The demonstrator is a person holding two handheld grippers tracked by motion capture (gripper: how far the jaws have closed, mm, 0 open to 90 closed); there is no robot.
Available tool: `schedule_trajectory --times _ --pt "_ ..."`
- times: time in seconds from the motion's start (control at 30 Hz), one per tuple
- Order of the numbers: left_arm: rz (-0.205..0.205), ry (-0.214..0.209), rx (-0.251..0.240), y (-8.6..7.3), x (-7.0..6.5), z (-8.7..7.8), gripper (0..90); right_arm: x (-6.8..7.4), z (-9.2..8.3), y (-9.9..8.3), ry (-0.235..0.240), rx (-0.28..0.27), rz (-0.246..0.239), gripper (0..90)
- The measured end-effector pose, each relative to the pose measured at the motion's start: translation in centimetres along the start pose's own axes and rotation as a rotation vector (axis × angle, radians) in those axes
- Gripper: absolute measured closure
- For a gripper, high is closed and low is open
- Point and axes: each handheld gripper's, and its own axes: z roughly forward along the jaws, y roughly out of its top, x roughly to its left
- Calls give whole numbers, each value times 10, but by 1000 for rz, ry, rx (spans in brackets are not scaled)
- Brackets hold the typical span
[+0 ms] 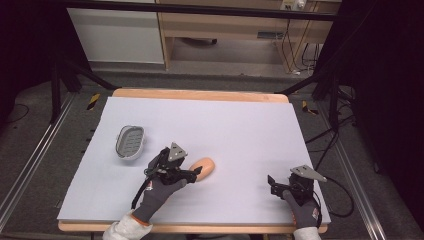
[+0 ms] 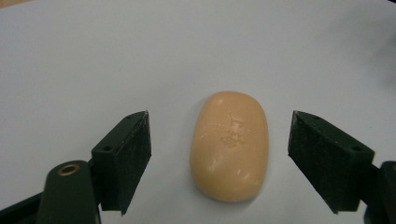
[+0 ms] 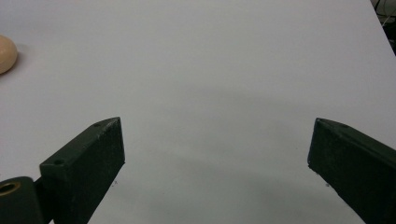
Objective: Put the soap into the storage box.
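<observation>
- Left gripper (image 2: 219, 154) has its jaws spread wide on either side of the soap bar (image 2: 229, 145), with a clear gap on both sides, so nothing is pinched yet.
- The soap lies flat on the white table cover (image 1: 240, 125), a bit left of centre and toward the near edge, with the grey soap dish (image 1: 130, 141) off to its left, apart from it.
- Looks to me like the grab is the step in hand: keep the bar centred between the pads and close across its narrow width.
- I'd go low so the pads meet the curved sides at the middle; soap is slick and rounded, so a high or off-centre squeeze could squirt it out.
- Right gripper (image 3: 217, 163) hangs over bare cover near the right edge, jaws spread and holding nothing.
</observation>
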Motion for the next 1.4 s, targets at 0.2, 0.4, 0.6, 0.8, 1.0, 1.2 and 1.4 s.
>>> schedule_trajectory --times 0.2,0.4,0.6,0.8,1.0,1.2,1.4 --pt "11 -4 20 2 -4 8 202 0 0 0 3 1 0 41" --pt "33 -7 50 4 -9 17 198 0 0 0 3 1 -1 41" --pt "42 -11 65 5 -12 21 197 0 0 0 5 1 -2 41" --pt "55 -9 89 8 -14 25 195 0 0 0 7 2 -2 41" --pt "68 -9 122 8 -14 31 193 0 0 0 9 3 -1 41" --pt "71 -12 147 7 -13 37 193 0 1 0 11 4 0 41" --pt "79 -7 179 6 -13 46 193 -1 1 0 12 4 1 41"
